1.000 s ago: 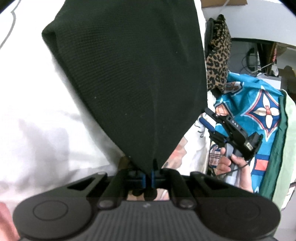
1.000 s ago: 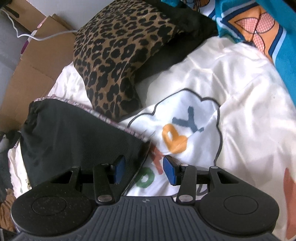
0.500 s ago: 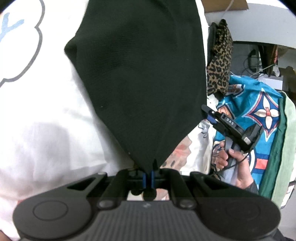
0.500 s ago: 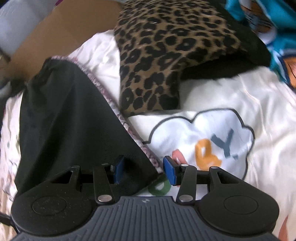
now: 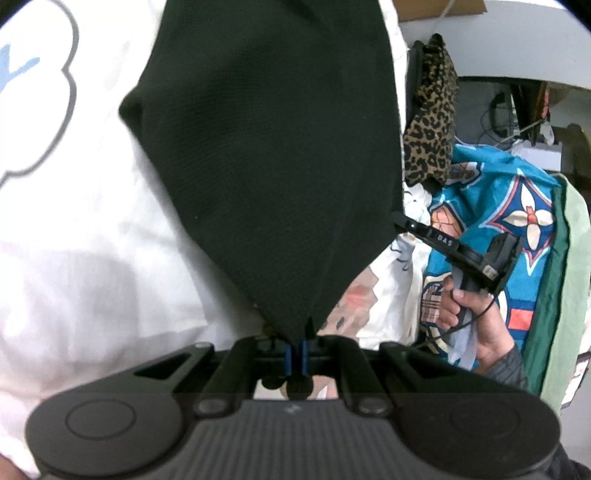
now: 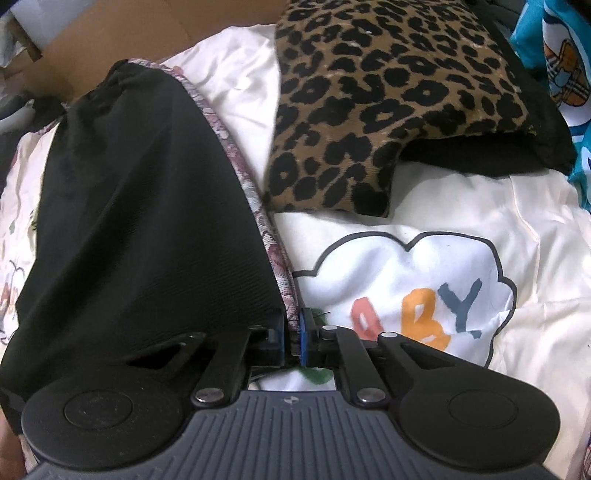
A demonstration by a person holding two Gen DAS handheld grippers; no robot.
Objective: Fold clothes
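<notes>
A black garment [image 5: 273, 166] hangs in a point from my left gripper [image 5: 297, 345], which is shut on its lower corner. In the right wrist view the same black garment [image 6: 147, 221] lies spread over the bed, with a floral trim [image 6: 258, 221] along its edge. My right gripper [image 6: 293, 332] is closing on that trimmed edge at a corner, and its blue pads press on the cloth. From the left wrist view the right gripper [image 5: 454, 251] shows at the garment's right edge, held by a hand [image 5: 476, 314].
White bedding [image 6: 535, 258] with a cloud print reading "BABY" [image 6: 406, 280] lies beneath. A leopard-print garment [image 6: 388, 92] rests at the back, a teal patterned cloth [image 5: 498, 206] to the right. Cardboard [image 6: 147, 29] stands behind the bed.
The right gripper rolled, slid onto the garment's trimmed corner and went from open to shut on it. The left gripper stays shut on its corner, lifted slightly.
</notes>
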